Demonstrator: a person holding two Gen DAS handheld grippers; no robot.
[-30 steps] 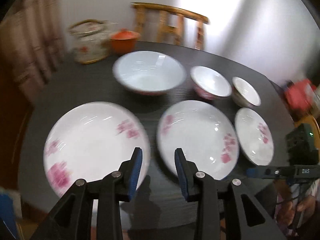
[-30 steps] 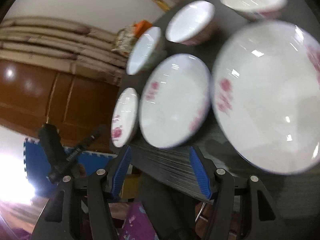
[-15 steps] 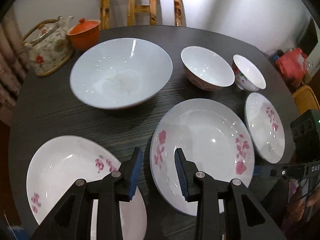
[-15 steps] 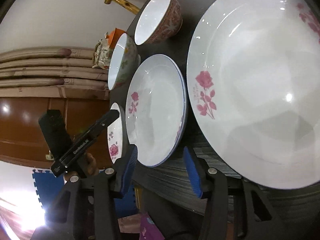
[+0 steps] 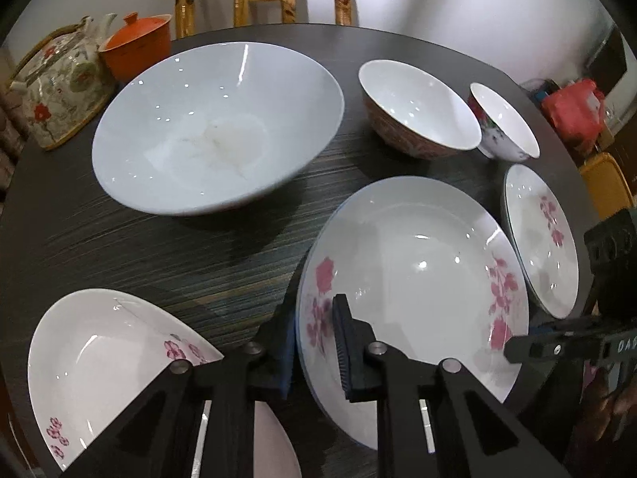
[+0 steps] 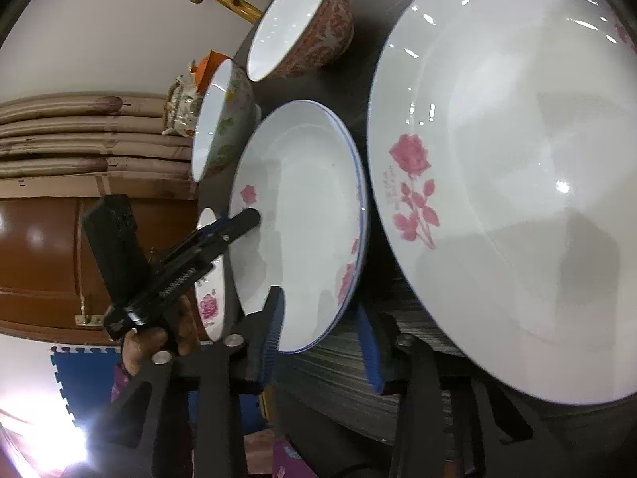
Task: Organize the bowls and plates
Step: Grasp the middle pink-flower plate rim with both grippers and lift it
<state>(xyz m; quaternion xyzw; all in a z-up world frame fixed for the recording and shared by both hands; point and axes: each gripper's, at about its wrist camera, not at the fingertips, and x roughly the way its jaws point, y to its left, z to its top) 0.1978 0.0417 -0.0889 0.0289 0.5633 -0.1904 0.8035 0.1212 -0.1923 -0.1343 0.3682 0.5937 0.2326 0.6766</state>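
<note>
Dark, streaked wood makes up the round bench [image 5: 159,247], with all the crockery laid out on it. A big bowl [image 5: 215,131] sits toward the back left, near a teapot [image 5: 59,79] and an orange pot [image 5: 139,47].

Three flowered plates line the near edge:
- The left plate [image 5: 99,358] is cut off by the frame.
- The mid plate [image 5: 418,279] lies flat between the other two.
- The right plate [image 5: 537,239] is the smallest.

Behind the mid and right plates stand a red bowl [image 5: 418,107] and, just beside it, a small bowl [image 5: 505,119].

The left claw [image 5: 314,302] straddles the mid plate's left rim, one finger over the rose print and the other outside the edge. Its jaws are closing, with plate surface showing between the pads.

The right claw [image 6: 318,300] straddles the same plate's near rim. It is closing too, with a gap between the rim and the outer pad.
</note>
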